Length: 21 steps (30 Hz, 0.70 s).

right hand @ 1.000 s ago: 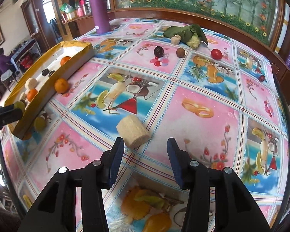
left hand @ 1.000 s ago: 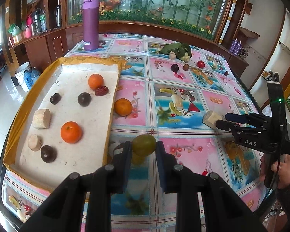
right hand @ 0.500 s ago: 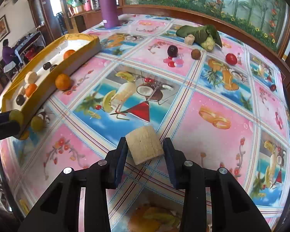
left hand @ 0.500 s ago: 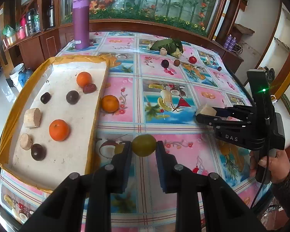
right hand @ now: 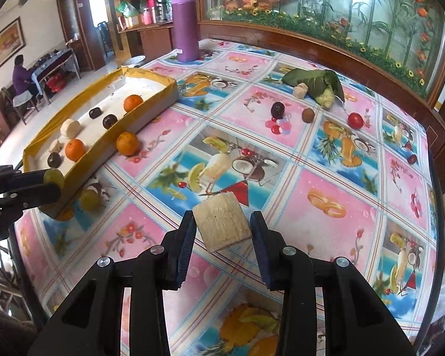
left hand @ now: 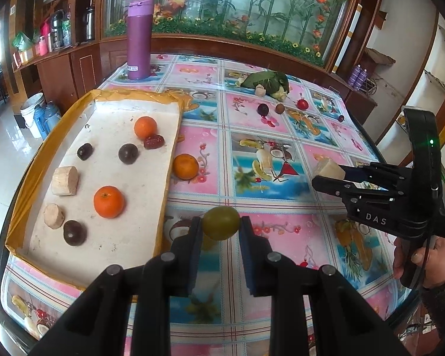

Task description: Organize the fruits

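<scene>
The right gripper [right hand: 222,227] has just closed its jaws on the sugarcane chunk [right hand: 221,222] and lifted it off the bench [right hand: 326,178]. The left gripper [left hand: 221,227] keeps pinching the green grape [left hand: 221,222]; both can go to the tray [left hand: 169,175], left of the jaws.

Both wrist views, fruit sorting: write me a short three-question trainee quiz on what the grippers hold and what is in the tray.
1. True or false: the left gripper is shut on a green grape.
2. The right gripper holds which?
A. an orange
B. a pale cut sugarcane piece
C. a red tomato
3. Fill in: the yellow-rimmed tray holds ___ oranges, and a third orange lies on the tablecloth beside it.

Key: 1 true; 2 B; 3 two.
</scene>
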{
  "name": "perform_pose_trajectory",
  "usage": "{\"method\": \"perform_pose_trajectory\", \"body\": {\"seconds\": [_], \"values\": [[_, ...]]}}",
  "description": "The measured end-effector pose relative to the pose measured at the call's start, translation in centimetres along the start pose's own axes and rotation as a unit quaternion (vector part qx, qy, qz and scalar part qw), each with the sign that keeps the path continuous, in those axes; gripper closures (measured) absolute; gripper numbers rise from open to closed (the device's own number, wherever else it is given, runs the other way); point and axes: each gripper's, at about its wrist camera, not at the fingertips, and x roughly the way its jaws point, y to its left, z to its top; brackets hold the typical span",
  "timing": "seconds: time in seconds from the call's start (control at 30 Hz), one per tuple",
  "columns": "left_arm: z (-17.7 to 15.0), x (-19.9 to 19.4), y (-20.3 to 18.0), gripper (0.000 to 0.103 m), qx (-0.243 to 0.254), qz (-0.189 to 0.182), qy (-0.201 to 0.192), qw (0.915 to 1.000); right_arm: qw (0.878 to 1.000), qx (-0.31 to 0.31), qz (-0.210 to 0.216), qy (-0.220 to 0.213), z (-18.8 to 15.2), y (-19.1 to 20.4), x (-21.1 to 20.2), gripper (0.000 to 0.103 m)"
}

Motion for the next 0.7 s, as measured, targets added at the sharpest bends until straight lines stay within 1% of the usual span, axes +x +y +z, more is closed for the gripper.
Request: {"method": "perform_pose_trajectory", "body": {"seconds": [0.3, 0.43, 0.7], "values": [[0.4, -0.9, 3.3, 0.076, -0.022, 0.019, -0.007, 0.9996, 1.000, -0.014, 0.026, 0.004, 2.6, 2.6, 1.1, 0.067], [0.7, -1.4, 5.7, 0.076, -0.039, 0.030, -0.011, 0.9987, 0.999, -0.026, 0.036, 0.003, 4.4, 4.0, 1.7, 0.067], [1.7, -1.9, 10.8, 0.076, -0.068, 0.065, -0.013, 0.9954, 0.997, -0.047, 0.058, 0.000, 8.1, 6.7, 3.4, 0.067]]}}
